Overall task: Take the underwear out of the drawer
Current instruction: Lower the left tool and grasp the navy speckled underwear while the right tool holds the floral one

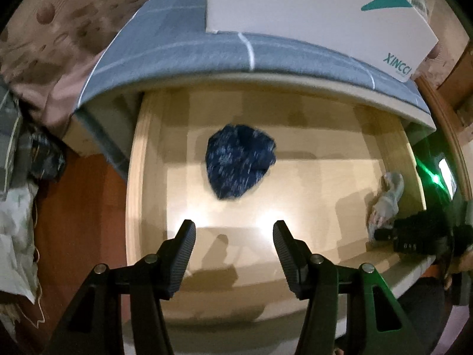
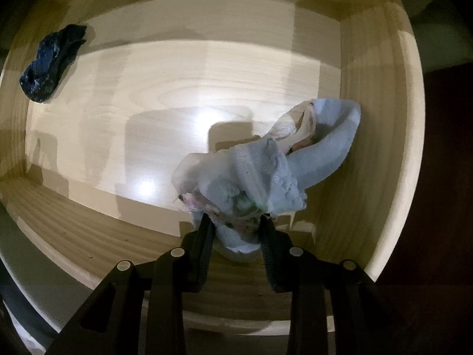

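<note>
A pale wooden drawer [image 1: 295,290] stands pulled open under a bed. Dark blue speckled underwear [image 1: 239,162] lies bunched on the drawer floor near the back; it also shows far left in the right wrist view [image 2: 50,65]. My left gripper [image 1: 233,230] is open and empty, hovering above the drawer floor in front of the blue piece. My right gripper [image 2: 236,222] is shut on light blue and white underwear [image 2: 266,171] by the drawer's right wall [image 2: 384,177]; the same piece [image 1: 384,201] and gripper [image 1: 381,233] show at the right of the left wrist view.
A grey checked mattress [image 1: 207,53] overhangs the drawer's back, with a white box [image 1: 295,6] on it. Brown patterned bedding [image 1: 59,29] and crumpled cloth [image 1: 17,222] lie to the left over a reddish floor [image 1: 79,222].
</note>
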